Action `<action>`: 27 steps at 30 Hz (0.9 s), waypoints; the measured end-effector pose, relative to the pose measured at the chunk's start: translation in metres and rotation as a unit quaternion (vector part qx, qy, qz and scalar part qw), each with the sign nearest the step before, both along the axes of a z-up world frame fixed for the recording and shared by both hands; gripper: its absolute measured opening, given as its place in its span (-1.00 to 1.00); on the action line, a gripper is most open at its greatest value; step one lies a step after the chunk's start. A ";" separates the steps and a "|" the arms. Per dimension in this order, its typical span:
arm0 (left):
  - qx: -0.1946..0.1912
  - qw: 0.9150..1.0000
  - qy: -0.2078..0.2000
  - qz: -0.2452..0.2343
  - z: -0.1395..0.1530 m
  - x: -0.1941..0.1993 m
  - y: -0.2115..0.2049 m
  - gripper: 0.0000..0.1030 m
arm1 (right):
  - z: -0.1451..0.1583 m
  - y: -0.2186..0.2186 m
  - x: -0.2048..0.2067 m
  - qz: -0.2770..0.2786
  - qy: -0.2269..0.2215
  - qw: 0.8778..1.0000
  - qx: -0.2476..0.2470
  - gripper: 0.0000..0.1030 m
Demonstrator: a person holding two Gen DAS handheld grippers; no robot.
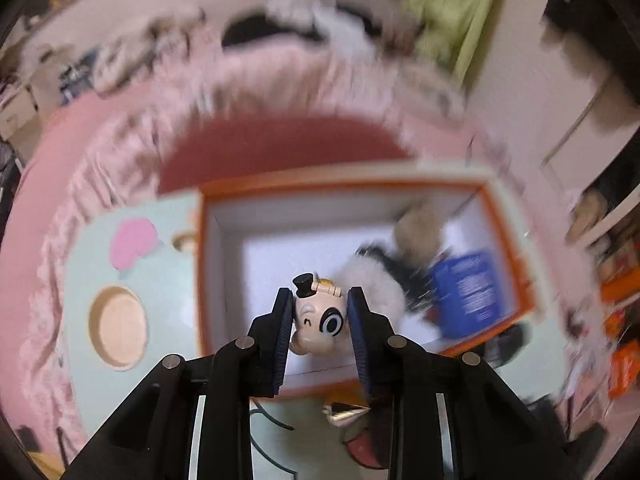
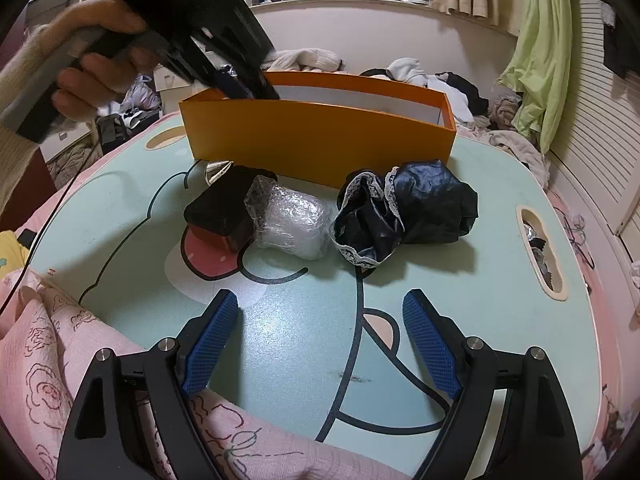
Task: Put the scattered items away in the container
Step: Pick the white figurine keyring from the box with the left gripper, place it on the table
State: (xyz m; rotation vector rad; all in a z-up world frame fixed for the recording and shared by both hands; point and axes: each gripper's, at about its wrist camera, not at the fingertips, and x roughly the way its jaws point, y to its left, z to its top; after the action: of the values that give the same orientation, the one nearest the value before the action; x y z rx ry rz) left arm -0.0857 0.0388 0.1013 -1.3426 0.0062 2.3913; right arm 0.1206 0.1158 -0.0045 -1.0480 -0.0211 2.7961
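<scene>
My left gripper (image 1: 320, 292) is shut on a small cream toy figure (image 1: 320, 320) with a black top hat and one ringed eye. It hangs over the open orange box (image 1: 208, 264), which holds a fluffy white and black item (image 1: 376, 284), a blue packet (image 1: 468, 292) and a tan plush (image 1: 420, 228). In the right wrist view a hand holds the left gripper (image 2: 244, 86), whose tips dip into the orange box (image 2: 316, 140). My right gripper (image 2: 320, 296) stands open and empty above the table, short of a black case (image 2: 220, 204), a bubble-wrapped bundle (image 2: 292, 220) and a dark lace-trimmed cloth (image 2: 408, 208).
The mint-green lap table (image 2: 120, 208) rests on a pink bed, with a round cup recess (image 1: 120, 326) at its left and a slot handle (image 2: 542, 252) at its right. A pink floral quilt (image 2: 40, 352) lies by my right gripper. Clothes are piled behind the box.
</scene>
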 end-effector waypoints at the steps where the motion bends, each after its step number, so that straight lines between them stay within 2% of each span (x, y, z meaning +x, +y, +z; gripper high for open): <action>1: 0.034 0.999 0.018 0.000 0.015 0.017 -0.009 -0.56 | 0.000 0.000 0.001 0.000 0.000 1.000 0.000 0.64; 2: 0.060 0.998 0.030 0.000 0.024 0.031 -0.019 -0.79 | 0.000 0.000 0.000 0.000 0.000 1.000 0.000 0.64; 3: 0.076 0.997 0.035 0.000 0.029 0.040 -0.027 -0.85 | 0.000 0.000 0.000 0.000 0.000 1.000 0.000 0.64; 5: 0.104 0.994 0.043 0.010 0.030 0.063 -0.045 -0.85 | 0.000 0.000 0.000 0.000 0.000 1.000 0.000 0.64; 6: 0.106 0.993 0.044 0.016 0.026 0.070 -0.050 -0.85 | 0.000 0.000 0.000 0.000 0.000 1.000 0.000 0.65; 9: 0.098 0.994 0.028 0.029 -0.005 0.079 -0.059 -0.85 | 0.000 0.000 0.001 -0.001 0.000 1.000 0.000 0.65; 11: 0.116 0.992 0.017 0.038 -0.031 0.083 -0.066 -0.85 | 0.001 0.001 0.001 0.000 -0.001 1.000 0.001 0.66; 13: 0.132 0.990 0.013 0.039 -0.048 0.084 -0.067 -0.85 | 0.001 0.001 0.002 -0.001 -0.001 1.000 0.000 0.66; 14: 0.133 0.990 0.016 0.039 -0.051 0.085 -0.066 -0.78 | 0.001 0.001 0.001 0.000 -0.001 1.000 0.000 0.66; 16: 0.126 0.991 0.024 0.031 -0.041 0.085 -0.060 -0.47 | 0.001 0.000 0.001 -0.001 -0.001 1.000 0.001 0.66; 18: 0.124 0.991 0.036 0.018 -0.023 0.076 -0.053 0.09 | 0.001 0.000 0.002 -0.001 -0.001 1.000 0.001 0.66; 21: 0.097 0.995 0.029 0.010 -0.001 0.048 -0.037 0.13 | 0.002 0.001 0.003 -0.001 -0.002 1.000 0.000 0.66; 24: 0.059 0.997 -0.040 0.002 -0.002 0.008 -0.018 0.13 | 0.002 0.001 0.003 -0.001 -0.002 1.000 0.000 0.67; 27: -0.006 0.993 -0.118 -0.008 -0.021 -0.024 0.004 0.06 | 0.002 0.000 0.004 -0.001 -0.002 1.000 0.000 0.67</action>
State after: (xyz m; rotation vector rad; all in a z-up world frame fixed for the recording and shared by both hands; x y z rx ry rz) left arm -0.1097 0.0430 0.0805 -1.6167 -0.0334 2.2093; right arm 0.1245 0.1159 -0.0024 -1.0524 -0.0204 2.7926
